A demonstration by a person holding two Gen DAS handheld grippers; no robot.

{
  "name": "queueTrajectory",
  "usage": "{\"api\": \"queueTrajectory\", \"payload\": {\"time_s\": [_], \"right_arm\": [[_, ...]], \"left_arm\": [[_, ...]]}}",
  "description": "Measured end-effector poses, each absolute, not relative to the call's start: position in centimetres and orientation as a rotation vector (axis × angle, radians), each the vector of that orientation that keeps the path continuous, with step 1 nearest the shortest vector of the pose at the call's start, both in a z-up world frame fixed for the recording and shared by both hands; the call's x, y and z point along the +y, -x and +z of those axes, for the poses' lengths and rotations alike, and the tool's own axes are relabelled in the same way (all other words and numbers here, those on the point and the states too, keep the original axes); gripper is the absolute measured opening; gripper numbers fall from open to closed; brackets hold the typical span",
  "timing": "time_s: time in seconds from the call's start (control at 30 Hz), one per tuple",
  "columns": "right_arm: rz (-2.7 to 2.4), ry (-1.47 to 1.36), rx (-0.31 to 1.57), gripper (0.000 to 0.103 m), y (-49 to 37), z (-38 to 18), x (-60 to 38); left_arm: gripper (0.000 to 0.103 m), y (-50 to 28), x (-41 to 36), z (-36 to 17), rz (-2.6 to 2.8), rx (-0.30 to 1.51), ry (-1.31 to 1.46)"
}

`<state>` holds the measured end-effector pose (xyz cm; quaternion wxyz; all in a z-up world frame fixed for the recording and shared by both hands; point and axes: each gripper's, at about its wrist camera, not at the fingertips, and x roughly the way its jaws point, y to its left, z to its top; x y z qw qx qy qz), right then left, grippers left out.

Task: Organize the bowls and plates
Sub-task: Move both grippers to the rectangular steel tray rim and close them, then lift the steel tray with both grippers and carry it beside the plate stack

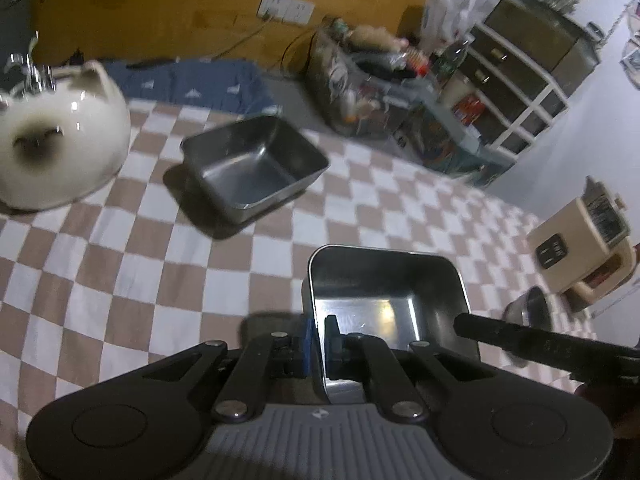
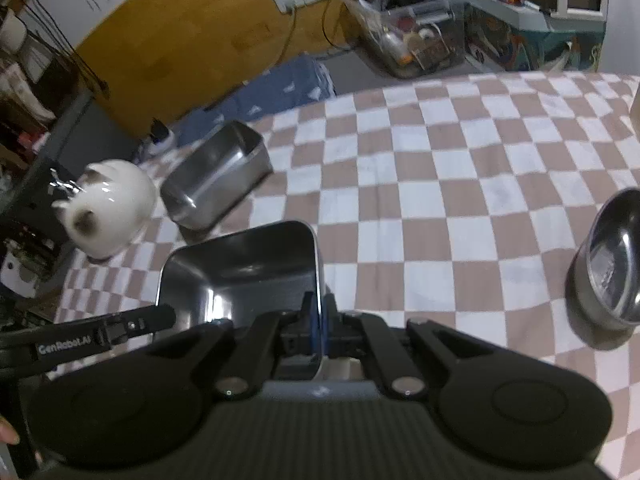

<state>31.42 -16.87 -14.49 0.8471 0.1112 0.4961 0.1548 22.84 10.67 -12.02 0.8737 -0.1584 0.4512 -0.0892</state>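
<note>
Clamped on opposite walls of the rectangular stainless-steel tray [image 1: 384,292] are the left gripper [image 1: 320,336] and the right gripper [image 2: 318,316], holding it just above the brown-and-white checked cloth [image 1: 120,264]. Both grips should be kept level and moved together toward the second steel tray [image 1: 256,168], for nesting.

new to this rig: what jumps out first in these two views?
Both grippers clamp one rectangular steel tray near the front of the checkered cloth: the left gripper on its left wall, the right gripper on its right wall. A second steel tray sits beyond it, beside a white cat-shaped pot. A round steel bowl stands off to the right.
</note>
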Motion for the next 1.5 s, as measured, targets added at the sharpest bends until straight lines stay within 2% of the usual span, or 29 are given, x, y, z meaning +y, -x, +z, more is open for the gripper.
{"api": "queueTrajectory", "payload": {"time_s": [0.27, 0.47, 1.1, 1.5], "right_arm": [[0.352, -0.237, 0.972, 0.003, -27.3, -10.4, -21.1], [0.318, -0.262, 0.954, 0.003, -23.6, -9.0, -26.4], [0.190, -0.290, 0.966, 0.003, -14.1, -9.2, -41.8], [0.172, -0.253, 0.976, 0.003, -12.1, -9.9, -47.3]], "left_arm": [[0.006, -18.9, 5.9, -7.9, -0.239, 0.868, 0.292], [0.006, -15.9, 0.7, -7.2, -0.285, 0.871, 0.288], [0.006, -8.6, -16.2, -8.7, -0.393, 0.946, 0.253], [0.006, -8.8, -20.7, -11.3, -0.388, 0.994, 0.248]]}}
